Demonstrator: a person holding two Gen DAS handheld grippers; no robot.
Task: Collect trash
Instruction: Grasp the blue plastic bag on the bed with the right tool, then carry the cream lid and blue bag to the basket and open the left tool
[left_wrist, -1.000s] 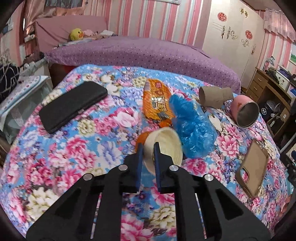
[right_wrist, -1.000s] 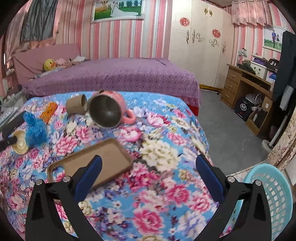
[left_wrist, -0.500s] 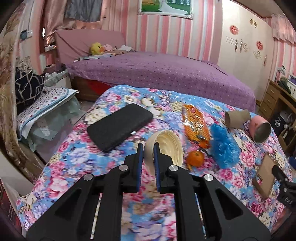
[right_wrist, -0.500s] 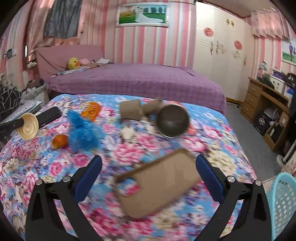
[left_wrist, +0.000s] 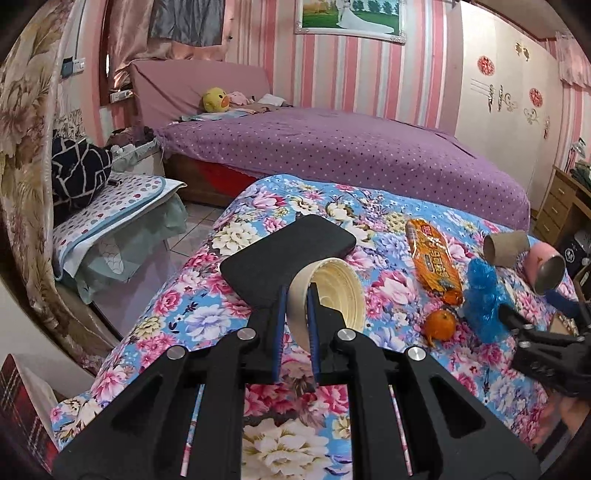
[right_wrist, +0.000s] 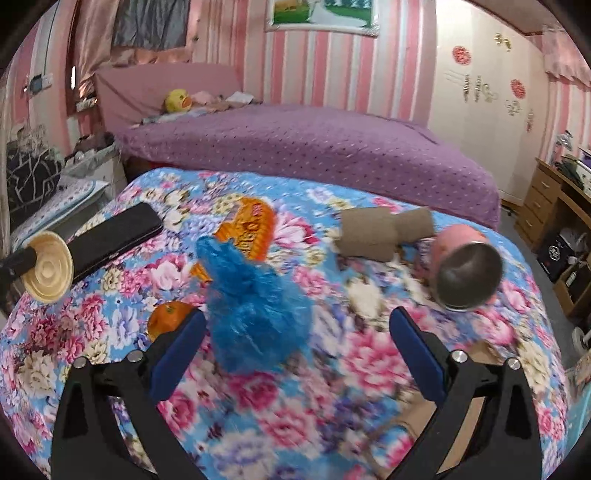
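My left gripper (left_wrist: 295, 291) is shut on the rim of a cream plastic lid (left_wrist: 340, 295), held above the floral bedspread; the lid (right_wrist: 48, 271) also shows at the left of the right wrist view. My right gripper (right_wrist: 295, 317) hovers low over the bed with its jaws wide and closing. A crumpled blue plastic bag (right_wrist: 255, 306) sits between them, nearer the left finger, and the pads do not press on it. An orange snack wrapper (right_wrist: 247, 229), a small orange (right_wrist: 168, 319) and two cardboard tubes (right_wrist: 369, 236) lie around the bag.
A black phone (left_wrist: 284, 258) lies behind the lid. A pink mug (right_wrist: 465, 273) lies on its side at the right, and a brown phone case (right_wrist: 424, 417) under the right gripper. The bed's left edge drops to tiled floor (left_wrist: 192, 236); a purple bed (left_wrist: 351, 151) stands beyond.
The right gripper has swept left from above the brown phone case to the blue bag, its jaws narrowing slightly. The left gripper has drawn back and up with the lid.
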